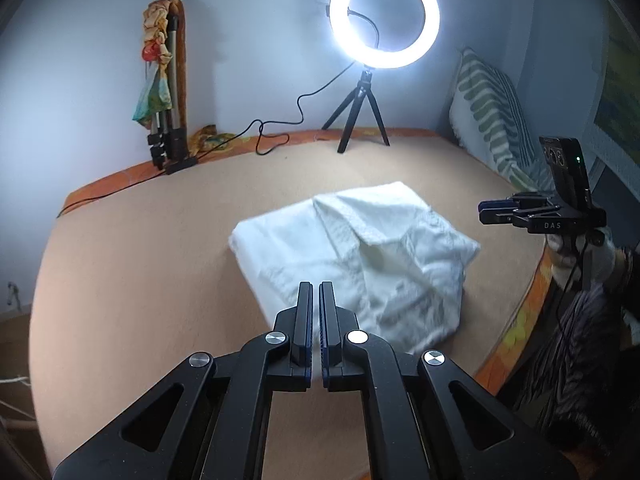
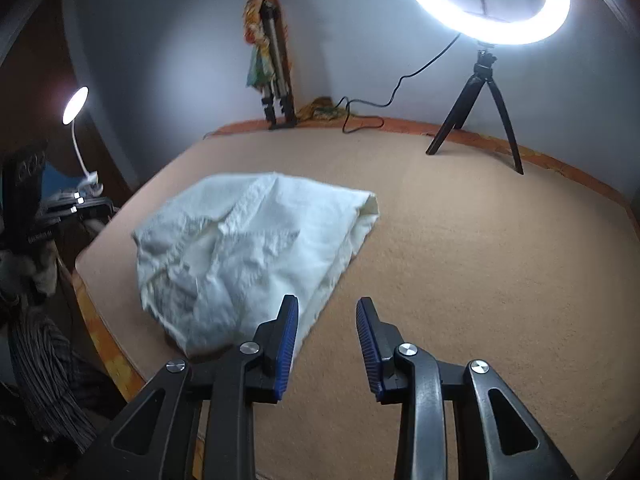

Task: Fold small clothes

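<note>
A small white garment (image 1: 360, 248) lies folded into a rough square on the tan bed cover (image 1: 160, 280). It also shows in the right wrist view (image 2: 240, 248). My left gripper (image 1: 316, 286) is shut and empty, with its tips over the garment's near edge. My right gripper (image 2: 328, 304) is open and empty, just right of the garment's near corner, above the cover. The right gripper also shows at the right edge of the left wrist view (image 1: 486, 210), off the bed's side.
A lit ring light on a black tripod (image 1: 362, 120) stands at the back of the bed, its cable (image 1: 280, 128) trailing left. A folded tripod with a colourful cloth (image 1: 168, 92) leans on the wall. A striped pillow (image 1: 492, 112) is at the right. A small lamp (image 2: 76, 108) is at the left.
</note>
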`<state>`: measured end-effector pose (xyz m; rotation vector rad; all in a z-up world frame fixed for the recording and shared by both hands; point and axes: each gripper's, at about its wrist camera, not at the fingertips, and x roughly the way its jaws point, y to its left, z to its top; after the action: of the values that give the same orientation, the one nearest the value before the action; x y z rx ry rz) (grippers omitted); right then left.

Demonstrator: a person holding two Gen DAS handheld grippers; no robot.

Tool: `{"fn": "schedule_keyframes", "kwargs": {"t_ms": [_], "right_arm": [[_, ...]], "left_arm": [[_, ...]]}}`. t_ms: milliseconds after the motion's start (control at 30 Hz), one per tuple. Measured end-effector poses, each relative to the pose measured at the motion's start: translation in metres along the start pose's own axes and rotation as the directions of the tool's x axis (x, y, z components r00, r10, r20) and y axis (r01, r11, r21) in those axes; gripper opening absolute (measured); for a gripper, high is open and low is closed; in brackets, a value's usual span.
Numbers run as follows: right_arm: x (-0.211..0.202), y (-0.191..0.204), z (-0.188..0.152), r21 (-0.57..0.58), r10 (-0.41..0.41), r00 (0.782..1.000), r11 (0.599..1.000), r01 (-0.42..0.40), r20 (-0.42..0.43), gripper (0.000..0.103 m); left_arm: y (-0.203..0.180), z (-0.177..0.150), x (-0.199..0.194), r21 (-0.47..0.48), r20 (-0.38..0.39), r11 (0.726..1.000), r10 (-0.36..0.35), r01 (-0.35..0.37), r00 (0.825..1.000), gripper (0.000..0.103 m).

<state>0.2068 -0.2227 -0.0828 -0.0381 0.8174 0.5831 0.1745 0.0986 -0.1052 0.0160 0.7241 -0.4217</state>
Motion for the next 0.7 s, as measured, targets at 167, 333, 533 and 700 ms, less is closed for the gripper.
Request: {"fn": "schedule_keyframes", "kwargs": {"t_ms": [167, 333, 533, 700], "right_arm": [[0.033, 0.006, 0.038, 0.036, 0.078, 0.997, 0.996, -0.079, 0.027, 0.032], [0.092, 0.020, 0.041, -0.031, 0.071, 0.994, 0.997, -0.074, -0.080, 0.032], [0.125, 0.008, 0.019, -0.052, 0.029, 0.986, 0.998, -0.038, -0.163, 0.027], [0.091, -0.013, 0.027, 0.035, 0.108, 0.988, 0.994, -0.105, -0.113, 0.034]], "left_arm": [[0.008, 0.019, 0.040, -0.086, -0.021, 0.996, -0.028, 0.026, 0.999, 0.004], [0.006, 0.007, 0.081, -0.075, -0.134, 0.997, -0.029, 0.018, 0.991, 0.004], [0.014, -0.027, 0.098, -0.095, -0.171, 0.994, -0.067, 0.051, 0.983, 0.004], [0.032, -0.011, 0.069, -0.170, -0.132, 0.981, -0.117, 0.094, 0.984, 0.004]]}}
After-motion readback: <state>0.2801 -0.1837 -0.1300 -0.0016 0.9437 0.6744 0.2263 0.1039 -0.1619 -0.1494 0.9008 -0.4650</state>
